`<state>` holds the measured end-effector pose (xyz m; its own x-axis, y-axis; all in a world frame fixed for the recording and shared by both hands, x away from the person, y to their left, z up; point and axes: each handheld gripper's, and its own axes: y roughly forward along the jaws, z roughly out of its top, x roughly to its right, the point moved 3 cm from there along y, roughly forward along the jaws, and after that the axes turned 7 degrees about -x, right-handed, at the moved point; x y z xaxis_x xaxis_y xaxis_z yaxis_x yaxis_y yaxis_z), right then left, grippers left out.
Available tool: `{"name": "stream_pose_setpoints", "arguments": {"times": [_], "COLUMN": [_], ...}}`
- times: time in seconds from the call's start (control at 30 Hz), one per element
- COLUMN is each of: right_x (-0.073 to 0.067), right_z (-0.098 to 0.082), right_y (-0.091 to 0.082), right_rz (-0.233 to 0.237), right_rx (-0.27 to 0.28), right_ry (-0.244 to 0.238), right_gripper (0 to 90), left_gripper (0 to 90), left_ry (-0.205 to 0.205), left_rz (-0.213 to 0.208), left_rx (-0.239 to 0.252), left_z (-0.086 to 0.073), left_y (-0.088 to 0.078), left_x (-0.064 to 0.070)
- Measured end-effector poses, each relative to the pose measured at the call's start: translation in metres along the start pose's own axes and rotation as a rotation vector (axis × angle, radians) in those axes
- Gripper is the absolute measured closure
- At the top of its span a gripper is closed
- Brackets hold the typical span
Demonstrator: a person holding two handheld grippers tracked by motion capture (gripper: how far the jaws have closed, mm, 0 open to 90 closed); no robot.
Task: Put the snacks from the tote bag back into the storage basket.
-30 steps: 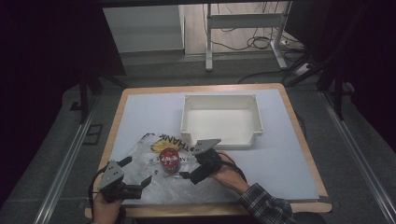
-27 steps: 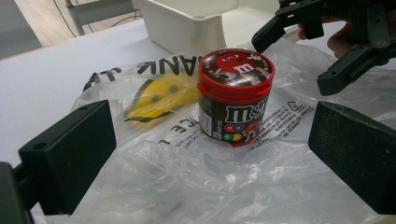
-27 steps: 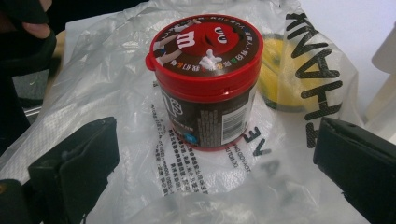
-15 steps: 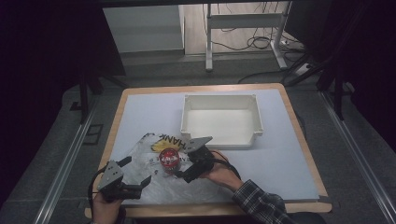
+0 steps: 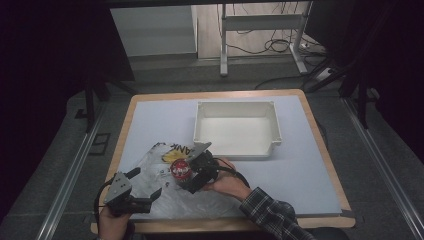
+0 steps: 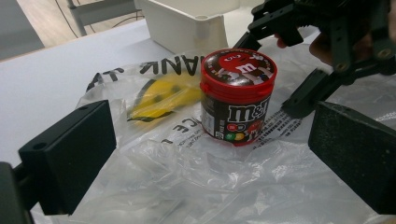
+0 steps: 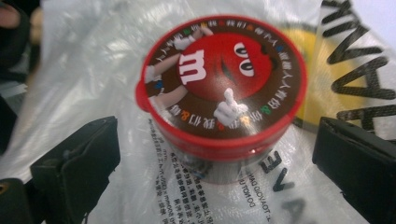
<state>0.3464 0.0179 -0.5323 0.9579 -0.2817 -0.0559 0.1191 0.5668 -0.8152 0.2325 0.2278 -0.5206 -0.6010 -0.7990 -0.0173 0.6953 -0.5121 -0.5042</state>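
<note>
A small round candy tub with a red lid and dark brown printed label stands upright on a crinkled clear plastic bag with black lettering and a yellow patch, lower left of centre in the high view, on the pale blue counter. The right gripper sits just beside the tub, its jaws spread wide to either side of the red lid without touching it, apparently lined up to close on it. The left gripper hovers at the lower left over the bag's near edge, jaws also spread and holding nothing; it looks placed to pin the bag down. A white rectangular plastic bin lies open above and right, a likely destination.
</note>
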Motion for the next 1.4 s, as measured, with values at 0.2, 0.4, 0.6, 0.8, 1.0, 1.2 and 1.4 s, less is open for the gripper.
{"name": "stream_pose_setpoints", "arguments": {"times": [0.2, 0.4, 0.6, 0.8, 1.0, 1.2, 1.4], "right_x": [-0.002, -0.001, 0.0, -0.002, -0.005, -0.004, -0.004], "right_z": [0.007, 0.013, 0.018, 0.023, 0.028, 0.027, 0.027], "right_y": [0.014, 0.02, 0.021, 0.024, 0.026, 0.025, 0.021], "right_rz": [-0.046, -0.07, -0.066, -0.068, -0.092, -0.082, -0.075], "right_rx": [-0.081, -0.097, -0.106, -0.133, -0.158, -0.157, -0.154], "right_ry": [-0.04, -0.037, -0.036, -0.032, -0.041, -0.067, -0.082], "right_gripper": [4.4, 9.9, 16.8, 22.4, 25.3, 25.6, 25.6], "left_gripper": [0.7, 0.7, 0.7, 0.7, 0.7, 0.7, 0.7], "left_ry": [0.0, 0.001, 0.003, 0.004, 0.004, 0.006, 0.004], "left_rz": [0.001, 0.001, 0.002, 0.002, 0.002, 0.004, 0.005], "left_rx": [0.001, 0.001, -0.001, -0.003, -0.003, -0.005, -0.005], "left_z": [0.0, 0.0, 0.0, 0.0, 0.0, 0.0, 0.0], "left_y": [0.0, 0.0, 0.0, 0.0, 0.0, 0.0, 0.0], "left_x": [0.0, 0.0, 0.0, 0.0, 0.0, 0.0, 0.0]}}
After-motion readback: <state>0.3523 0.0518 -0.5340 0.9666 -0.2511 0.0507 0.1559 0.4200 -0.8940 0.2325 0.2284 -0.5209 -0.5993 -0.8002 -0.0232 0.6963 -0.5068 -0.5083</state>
